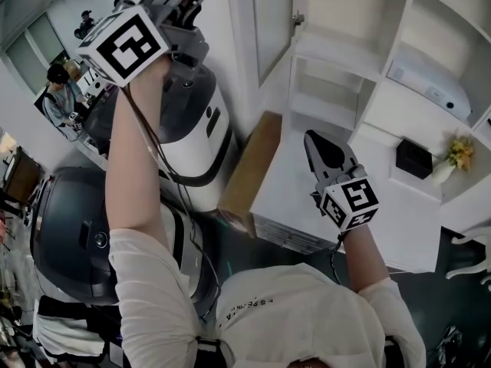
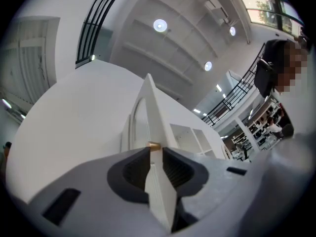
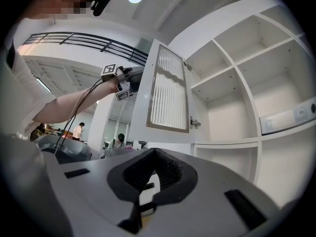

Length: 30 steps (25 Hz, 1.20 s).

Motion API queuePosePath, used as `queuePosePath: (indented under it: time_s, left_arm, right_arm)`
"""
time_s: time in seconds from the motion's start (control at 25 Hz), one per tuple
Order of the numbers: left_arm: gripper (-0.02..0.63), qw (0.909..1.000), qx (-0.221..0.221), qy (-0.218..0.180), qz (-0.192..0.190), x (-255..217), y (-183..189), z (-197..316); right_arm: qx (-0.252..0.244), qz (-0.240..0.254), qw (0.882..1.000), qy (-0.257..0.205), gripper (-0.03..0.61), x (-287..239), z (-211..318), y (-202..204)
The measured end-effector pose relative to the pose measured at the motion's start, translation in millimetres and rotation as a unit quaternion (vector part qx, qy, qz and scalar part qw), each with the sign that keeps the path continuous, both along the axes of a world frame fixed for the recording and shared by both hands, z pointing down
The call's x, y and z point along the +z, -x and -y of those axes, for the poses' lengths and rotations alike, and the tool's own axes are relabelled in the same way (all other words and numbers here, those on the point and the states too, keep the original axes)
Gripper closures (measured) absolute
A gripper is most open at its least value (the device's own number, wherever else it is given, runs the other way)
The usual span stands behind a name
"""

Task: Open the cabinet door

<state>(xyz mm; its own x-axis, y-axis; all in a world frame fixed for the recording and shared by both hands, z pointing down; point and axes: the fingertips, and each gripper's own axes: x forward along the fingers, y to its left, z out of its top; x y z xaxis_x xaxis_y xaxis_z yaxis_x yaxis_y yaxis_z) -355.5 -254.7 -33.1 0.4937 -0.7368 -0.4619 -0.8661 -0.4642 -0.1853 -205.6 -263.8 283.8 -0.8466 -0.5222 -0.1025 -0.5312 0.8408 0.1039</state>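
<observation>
The left gripper (image 2: 154,149) is clamping the thin edge of the white cabinet door (image 2: 149,107). Its dark pads (image 2: 136,169) are pressing on both faces, with a small brass fitting (image 2: 154,145) showing at their tips. In the right gripper view the door is standing swung out at the upper middle of the frame, showing its ribbed glass panel (image 3: 168,88), and the left gripper is holding its left edge. The right gripper (image 3: 154,154) is sitting low in that frame with its jaws together and nothing between them, well apart from the door. Open white shelves (image 3: 232,78) are filling the right side. In the head view they are carrying a white box (image 1: 430,83), a black box (image 1: 414,158) and yellow flowers (image 1: 459,153). A cardboard box (image 1: 249,176) is lying between the two arms, and a grey-and-white machine (image 1: 192,121) is standing under the left arm.
</observation>
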Motion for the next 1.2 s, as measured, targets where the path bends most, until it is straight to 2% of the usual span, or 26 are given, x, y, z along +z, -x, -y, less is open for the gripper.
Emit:
queuePosePath:
  time_s: [0.12, 0.24, 0.4, 0.68, 0.92, 1.08, 1.2]
  left_arm:
    - [0.535, 0.9997, -0.022, -0.009, 0.009, 7.9, -5.1, -19.6]
    - [0.544, 0.9979, -0.05, -0.014, 0.038, 20.2, -19.9, -34.5]
    - [0.605, 0.9942, -0.077, -0.008, 0.074, 54.0, -50.3, -43.7]
    - [0.611, 0.9889, -0.083, 0.042, 0.116, 147.6, -105.3, -34.2]
    - [0.611, 0.9847, -0.079, 0.091, 0.126, 233.6, -153.8, -23.4]
    - [0.611, 0.9784, -0.086, 0.125, 0.141, 290.1, -178.6, -18.9]
    - [0.611, 0.9766, -0.08, 0.151, 0.13, 321.4, -188.0, -18.7]
  right_arm:
    - [-0.008, -0.005, 1.0, 0.008, 0.568, 9.1, -12.7, -1.2]
    - [-0.02, -0.009, 1.0, 0.009, 0.568, 13.1, -25.3, -4.9]
    - [-0.022, -0.008, 1.0, 0.008, 0.568, 13.2, -37.4, -19.9]
    - [-0.007, -0.015, 1.0, 0.0, 0.568, 17.3, -40.6, -52.6]
    - [0.014, -0.026, 0.999, -0.023, 0.568, 24.9, -33.7, -81.5]
    - [0.03, -0.017, 0.999, -0.017, 0.568, 34.4, -25.4, -101.1]
    - [0.041, -0.013, 0.999, -0.013, 0.568, 40.7, -20.5, -111.0]
